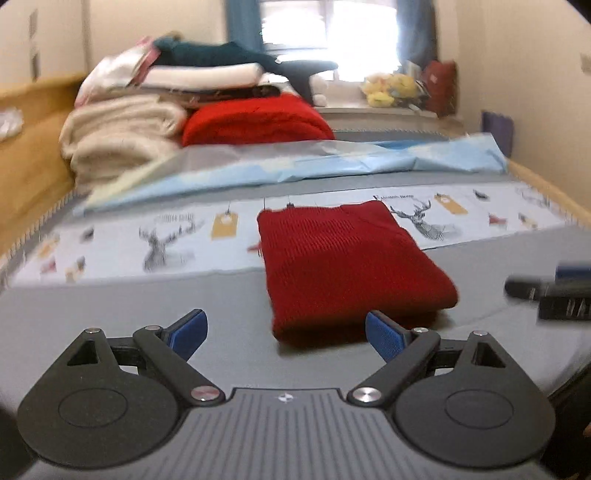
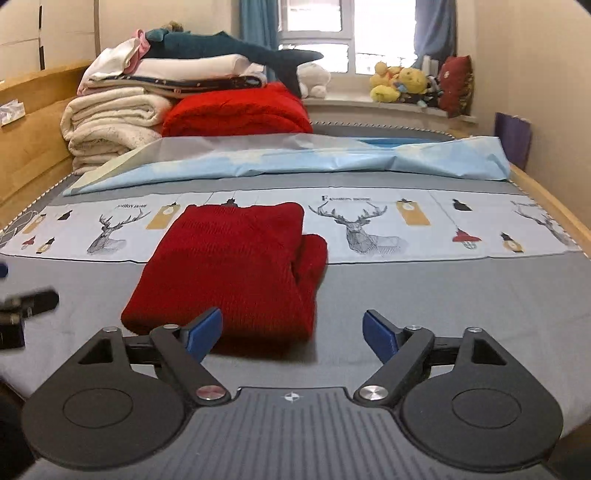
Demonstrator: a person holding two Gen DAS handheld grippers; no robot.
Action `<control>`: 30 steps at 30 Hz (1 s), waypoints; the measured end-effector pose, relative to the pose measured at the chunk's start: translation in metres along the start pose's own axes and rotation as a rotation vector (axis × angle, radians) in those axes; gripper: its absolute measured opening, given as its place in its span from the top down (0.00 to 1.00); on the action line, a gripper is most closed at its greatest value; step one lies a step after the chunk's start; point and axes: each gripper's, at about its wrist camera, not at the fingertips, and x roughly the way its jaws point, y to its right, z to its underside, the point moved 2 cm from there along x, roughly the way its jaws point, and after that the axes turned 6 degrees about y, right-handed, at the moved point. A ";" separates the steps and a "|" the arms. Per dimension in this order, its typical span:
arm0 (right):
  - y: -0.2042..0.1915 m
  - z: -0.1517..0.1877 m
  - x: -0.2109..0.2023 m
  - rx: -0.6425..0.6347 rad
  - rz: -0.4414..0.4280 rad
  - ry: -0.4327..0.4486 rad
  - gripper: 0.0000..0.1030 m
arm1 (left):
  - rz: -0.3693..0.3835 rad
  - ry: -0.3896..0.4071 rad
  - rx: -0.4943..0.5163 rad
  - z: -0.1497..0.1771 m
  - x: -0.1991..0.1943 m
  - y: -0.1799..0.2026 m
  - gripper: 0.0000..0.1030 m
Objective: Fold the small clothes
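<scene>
I see the folded red sweater (image 2: 229, 269) lying on the bed (image 2: 443, 295) at twelve o'clock; my left claw (image 1: 286, 334) and right claw (image 2: 293, 332) both gape, empty.

Bright window (image 2: 317, 33), blue curtains (image 2: 255, 22), wooden bed frame (image 2: 33, 122), cream walls (image 2: 535, 55)

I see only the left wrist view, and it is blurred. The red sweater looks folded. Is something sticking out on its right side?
Observer: Yes. In the right wrist view a folded sleeve bulges out beside the right edge of the red sweater.
Operator: Is the right gripper holding it?
Observer: No. The right gripper is open, with nothing between its pads; the sweater's near edge lies just beyond them.
Operator: The printed text on the deer cloth, is it readable?
Observer: Partly. On the deer-print cloth the word above the middle deer begins with a large F.
</scene>
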 end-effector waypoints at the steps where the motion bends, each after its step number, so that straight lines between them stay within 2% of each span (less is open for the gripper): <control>1: -0.002 0.005 -0.005 0.009 0.006 -0.011 0.14 | -0.001 0.005 -0.028 0.005 -0.006 0.001 0.08; 5: -0.003 0.020 -0.006 0.062 -0.014 -0.043 0.14 | 0.014 -0.067 -0.046 0.016 0.007 0.010 0.07; 8: -0.006 0.019 0.001 0.039 -0.022 -0.030 0.13 | 0.003 -0.057 -0.072 0.015 0.018 0.009 0.00; 10: -0.005 0.017 0.005 0.051 -0.031 -0.016 0.08 | -0.018 -0.049 -0.052 0.015 0.023 0.010 0.00; 11: -0.006 0.016 0.007 0.053 -0.038 -0.017 0.01 | -0.024 -0.058 -0.050 0.016 0.024 0.010 0.00; 21: -0.015 0.015 0.017 0.032 -0.021 -0.021 0.01 | -0.016 -0.095 -0.092 0.019 0.034 0.006 0.00; 30: -0.024 0.012 0.022 0.009 -0.022 -0.006 0.01 | 0.003 -0.049 -0.079 0.016 0.032 0.013 0.00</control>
